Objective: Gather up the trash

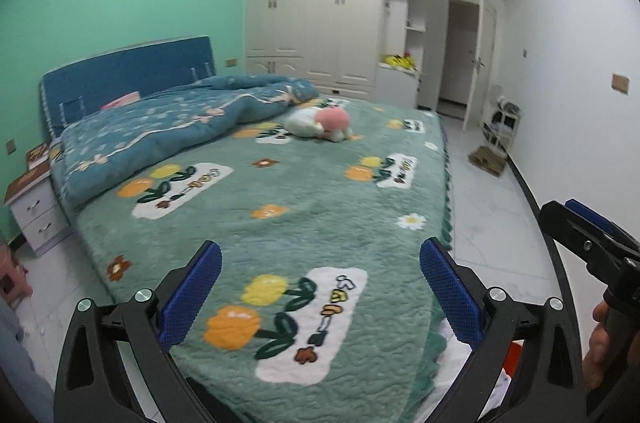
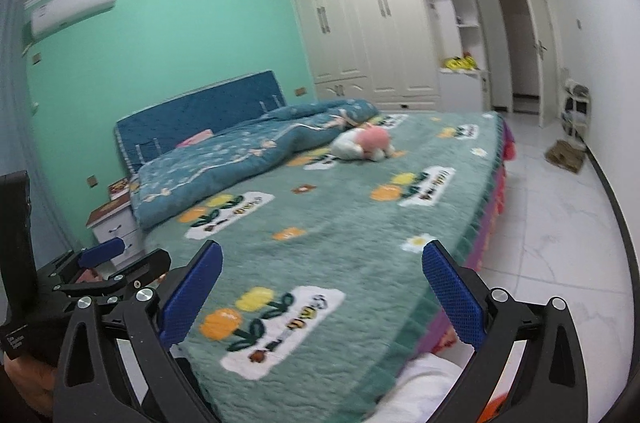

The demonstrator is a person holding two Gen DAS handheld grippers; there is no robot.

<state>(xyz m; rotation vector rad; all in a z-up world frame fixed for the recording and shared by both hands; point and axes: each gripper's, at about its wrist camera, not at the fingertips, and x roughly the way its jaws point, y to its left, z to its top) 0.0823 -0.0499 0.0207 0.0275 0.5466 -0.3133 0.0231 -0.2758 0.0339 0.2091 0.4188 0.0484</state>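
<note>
left gripper point(image 1: 320, 293) at bottom centre of the left wrist view, blue pads spread wide, pinching nothing, over a green flowered bedspread point(image 1: 304, 191). right gripper point(image 2: 322, 293) likewise spread and empty, low in its own view. pink and white plush toy point(image 1: 322, 125) at upper centre, beside a rumpled blue quilt point(image 1: 168, 131). brown cardboard point(image 1: 488, 161) on the floor at right, near the wall. trash itself: cannot tell which item.

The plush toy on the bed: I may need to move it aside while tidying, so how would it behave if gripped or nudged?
The plush toy looks soft and rounded, so it would probably squash between the jaws rather than resist. It likely weighs little for its bulk. Lying on the fuzzy green bedspread, it would more likely drag or flop over than slide cleanly.
</note>
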